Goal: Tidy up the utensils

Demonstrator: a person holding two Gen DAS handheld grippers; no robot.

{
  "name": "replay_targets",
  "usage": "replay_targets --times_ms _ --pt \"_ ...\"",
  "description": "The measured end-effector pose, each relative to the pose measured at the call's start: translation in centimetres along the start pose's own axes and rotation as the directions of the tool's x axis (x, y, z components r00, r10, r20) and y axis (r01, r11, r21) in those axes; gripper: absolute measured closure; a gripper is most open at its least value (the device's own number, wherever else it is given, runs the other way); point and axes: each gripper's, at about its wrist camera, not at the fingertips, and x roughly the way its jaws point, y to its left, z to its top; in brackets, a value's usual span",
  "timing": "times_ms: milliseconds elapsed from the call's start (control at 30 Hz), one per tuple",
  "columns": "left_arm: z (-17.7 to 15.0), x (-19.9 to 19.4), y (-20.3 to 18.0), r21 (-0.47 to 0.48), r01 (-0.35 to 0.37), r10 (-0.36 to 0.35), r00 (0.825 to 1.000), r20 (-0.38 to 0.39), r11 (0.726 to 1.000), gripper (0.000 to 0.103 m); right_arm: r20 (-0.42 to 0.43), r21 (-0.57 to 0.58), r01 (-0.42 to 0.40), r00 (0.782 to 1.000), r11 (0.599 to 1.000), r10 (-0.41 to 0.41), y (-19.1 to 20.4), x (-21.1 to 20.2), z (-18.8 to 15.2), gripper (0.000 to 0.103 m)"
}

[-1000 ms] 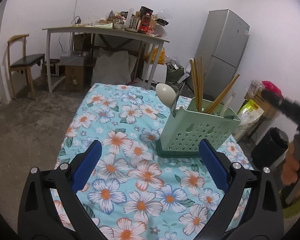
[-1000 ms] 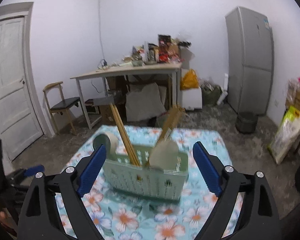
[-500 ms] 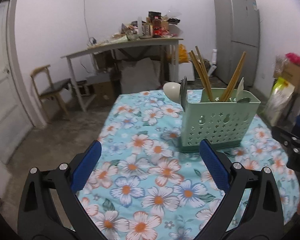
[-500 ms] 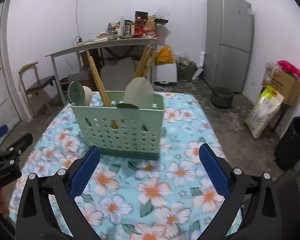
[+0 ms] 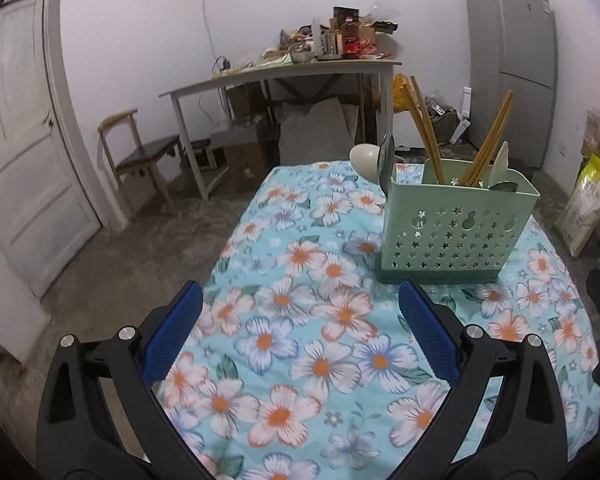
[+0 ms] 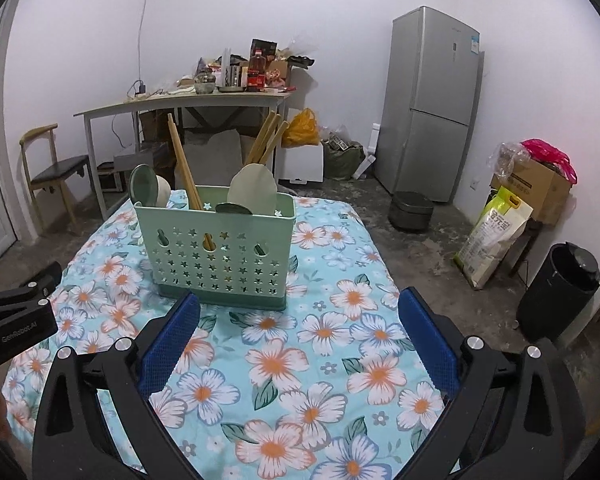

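The right hand-held gripper (image 6: 298, 332) has its blue pads spread wide, having just finished opening, with nothing between them but flowered cloth. Straight ahead of it and slightly to its left stands the green utensil holder (image 6: 220, 246), upright on the surface (image 6: 340, 360), its broad perforated face turned toward this gripper and its long side running across the line of approach. The holder is near, just beyond the pad tips, but not touching them. The gripper tilts moderately downward toward the holder's base.

Out of the holder rise chopsticks (image 6: 182, 164), leaning left and right in two bunches, a pale spoon (image 6: 254, 190) with its bowl up toward the holder's right half, and a green spoon (image 6: 144, 186) at its left end.

The left hand-held gripper (image 5: 300, 332) is likewise wide apart and empty. From it the holder (image 5: 456, 232) lies ahead and off to the right, seen corner-on, so this hand is less squarely lined up. It also points moderately downward at the cloth.

No utensil lies loose on the surface beside the holder in either view, so I judge that the right hand is the better placed to reach into or take the holder.
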Motion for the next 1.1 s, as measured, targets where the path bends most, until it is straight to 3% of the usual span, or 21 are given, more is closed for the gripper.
replay_targets --times_ms 167,433,800,1100 --pt "-0.7 -0.1 -0.7 -0.005 0.007 -0.007 1.0 -0.028 1.0 0.008 0.005 -0.013 0.022 1.0 1.0 -0.022 -0.2 -0.1 -0.5 0.006" --pt "-1.0 -0.2 -2.1 -0.021 0.098 -0.099 0.993 -0.061 0.995 0.008 -0.02 -0.023 0.059 0.998 0.998 -0.06 -1.1 0.3 -0.5 0.006" --pt "-1.1 0.0 -3.3 -0.038 0.12 -0.122 0.99 -0.073 0.992 0.008 -0.042 -0.044 0.072 0.996 0.996 -0.074 -1.3 1.1 -0.5 0.006" --pt "-0.9 0.9 -4.4 -0.015 0.089 -0.089 0.994 -0.065 0.996 0.008 -0.054 -0.037 0.105 0.993 0.994 -0.106 -2.3 2.0 -0.4 0.006"
